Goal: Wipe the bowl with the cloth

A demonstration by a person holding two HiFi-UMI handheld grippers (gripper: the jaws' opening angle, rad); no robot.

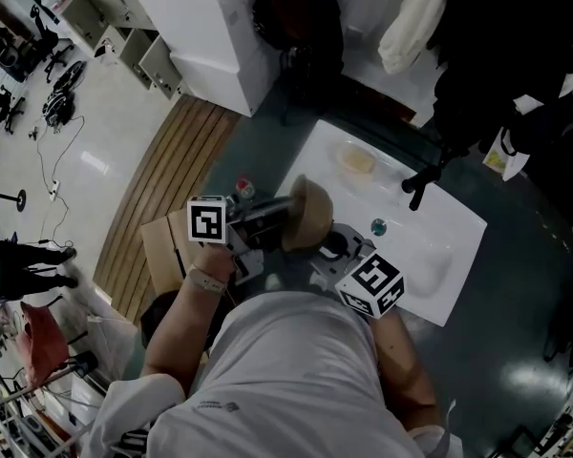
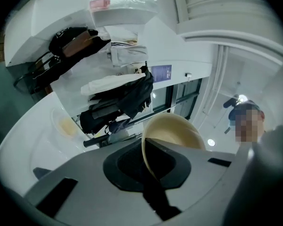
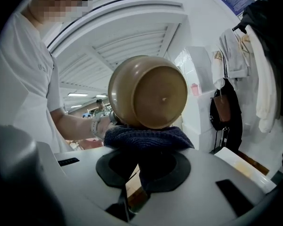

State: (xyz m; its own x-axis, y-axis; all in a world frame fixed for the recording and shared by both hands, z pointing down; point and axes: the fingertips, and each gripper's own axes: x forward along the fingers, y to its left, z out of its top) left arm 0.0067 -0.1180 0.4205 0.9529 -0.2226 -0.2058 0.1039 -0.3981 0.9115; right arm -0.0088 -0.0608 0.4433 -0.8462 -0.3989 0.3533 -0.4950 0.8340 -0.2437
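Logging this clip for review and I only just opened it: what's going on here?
A person works with a hand-held tool in each hand above a white counter. The left tool is shut on the rim of a tan bowl, holding it up on its side. The right tool is shut on a dark blue cloth, which appears to press against the bowl's outside near its base. The wipe looks under way on the outer side.

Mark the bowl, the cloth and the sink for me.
tan bowl (image 3: pixel 148 91): right gripper view, on its outer base.
dark blue cloth (image 3: pixel 146 138): right gripper view, on the bunched top fold.
white sink (image 1: pixel 458 225): head view, on bare surface near its right corner.
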